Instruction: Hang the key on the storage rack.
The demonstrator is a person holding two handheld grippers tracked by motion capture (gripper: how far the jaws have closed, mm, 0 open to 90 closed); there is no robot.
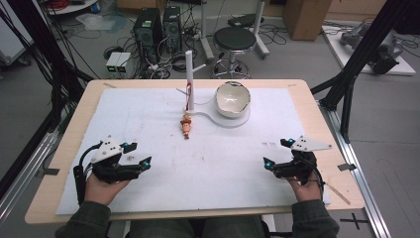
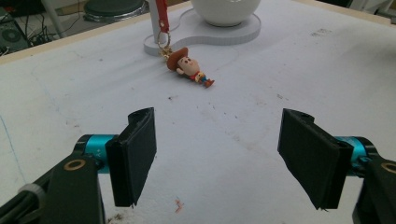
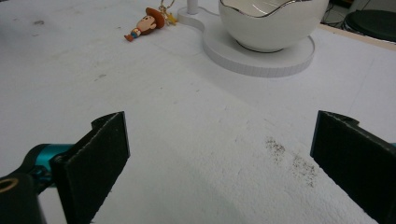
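Observation:
A small cowboy figure keychain [image 1: 186, 126] lies on the white mat, its red strap [image 2: 162, 16] running up the white post [image 1: 189, 79] of a stand. The same figure [image 2: 190, 67] lies ahead of the left gripper and appears far left as the figure [image 3: 145, 23] in the right gripper view. A white bowl with a gold wavy rim [image 1: 232, 98] sits on the stand's round base [image 3: 261, 58]. My left gripper [image 1: 137, 154] rests open near the front left of the mat, holding nothing. My right gripper [image 1: 276, 152] rests open at the front right, jaws wide apart and holding nothing.
The white mat [image 1: 148, 119] covers a wooden table [image 1: 69, 129]. Behind the table stand a black stool [image 1: 234, 39], computer towers [image 1: 148, 27] and floor cables. Black frame legs [image 1: 356, 64] rise at the right. Dark smudges [image 3: 292, 158] mark the mat near the right gripper.

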